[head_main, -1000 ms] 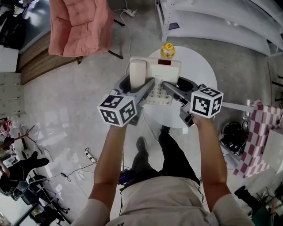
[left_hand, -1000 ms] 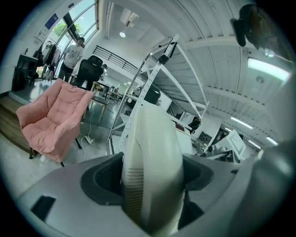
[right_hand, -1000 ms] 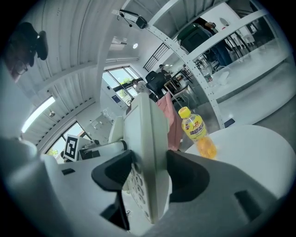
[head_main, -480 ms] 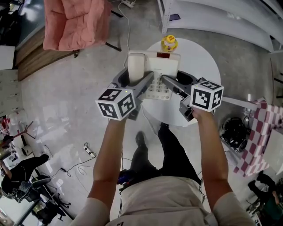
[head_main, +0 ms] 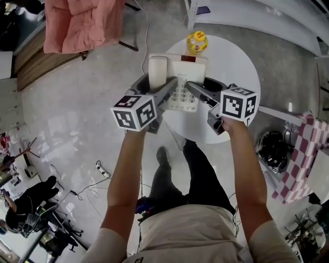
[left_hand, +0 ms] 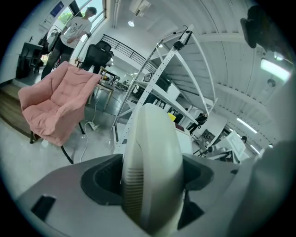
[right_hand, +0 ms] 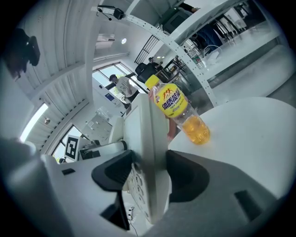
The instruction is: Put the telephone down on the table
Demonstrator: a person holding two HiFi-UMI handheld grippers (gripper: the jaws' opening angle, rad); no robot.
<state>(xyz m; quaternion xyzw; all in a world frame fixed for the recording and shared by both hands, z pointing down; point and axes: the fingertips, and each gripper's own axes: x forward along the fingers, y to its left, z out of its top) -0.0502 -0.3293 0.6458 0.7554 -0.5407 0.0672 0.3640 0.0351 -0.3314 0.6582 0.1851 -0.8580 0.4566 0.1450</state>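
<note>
A cream telephone [head_main: 181, 78] with its handset [head_main: 158, 71] on the left is held over the left part of the round white table [head_main: 234, 61]. My left gripper [head_main: 156, 91] is shut on the handset side; in the left gripper view the handset [left_hand: 152, 157] fills the gap between the jaws of the left gripper [left_hand: 152, 185]. My right gripper [head_main: 205, 93] is shut on the right edge of the telephone's base [right_hand: 150, 148], seen clamped in the right gripper [right_hand: 150, 180]. Whether the telephone touches the tabletop is hidden.
A yellow-capped drink bottle [head_main: 197, 42] stands on the table just behind the telephone, close in the right gripper view as bottle [right_hand: 178, 109]. A pink armchair [head_main: 82, 25] stands far left, white shelving [head_main: 247, 15] behind, a checked cloth [head_main: 300, 154] at right, cables [head_main: 103, 172] on the floor.
The whole scene has slid up in the head view. Both grippers keep their hold on the telephone, which stays at about the same place over the table's left part.
</note>
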